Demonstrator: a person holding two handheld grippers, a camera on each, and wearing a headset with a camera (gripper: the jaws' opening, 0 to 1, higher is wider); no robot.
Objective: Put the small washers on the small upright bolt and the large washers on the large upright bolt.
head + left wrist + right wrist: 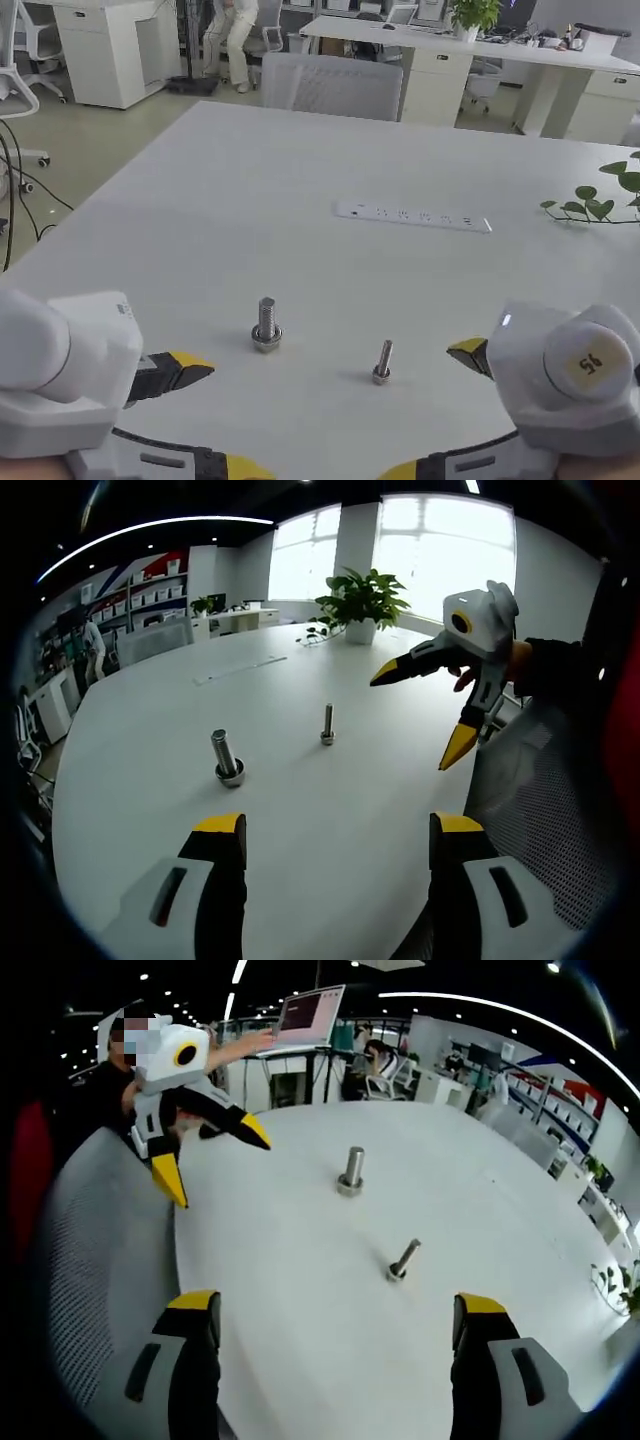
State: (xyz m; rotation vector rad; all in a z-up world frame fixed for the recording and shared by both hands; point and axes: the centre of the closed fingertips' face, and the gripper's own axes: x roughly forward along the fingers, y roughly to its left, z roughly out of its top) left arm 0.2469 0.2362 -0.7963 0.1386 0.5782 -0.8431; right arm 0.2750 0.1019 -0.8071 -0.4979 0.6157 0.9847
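Left gripper (338,825) agape, threaded metal large bolt (266,322)

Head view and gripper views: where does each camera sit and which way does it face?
Head view: on the headset, looking down at the table, large bolt and small bolt; left tool and right tool at bottom corners.
Left gripper view: on the left tool, facing windows; own jaws below, right tool at right.
Right gripper view: on the right tool, facing the left tool and person; own jaws below.
All three share both bolts.
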